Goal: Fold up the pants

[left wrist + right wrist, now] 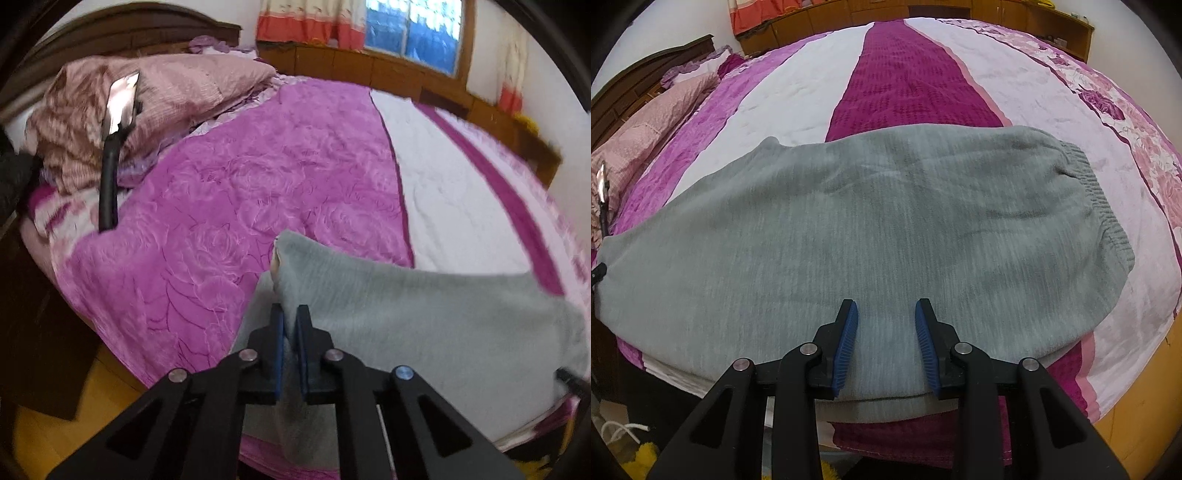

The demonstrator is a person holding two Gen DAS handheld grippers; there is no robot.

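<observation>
Grey fleece pants [886, 229] lie folded across the near edge of the bed, with the ribbed waistband [1097, 192] at the right. My left gripper [290, 314] is shut on a raised end of the pants [406, 317] and holds it above the purple blanket. My right gripper [886, 314] is open and empty, its blue pads [847, 343] just over the near edge of the pants. The left gripper's tip shows at the left edge of the right wrist view [598, 275].
The bed has a purple rose blanket [229, 206] and a white and magenta striped cover [908, 74]. Pink pillows [166, 96] lie at the headboard. A phone on a black holder [118, 110] stands at the bed's left side. Wooden cabinets [369, 70] line the far wall.
</observation>
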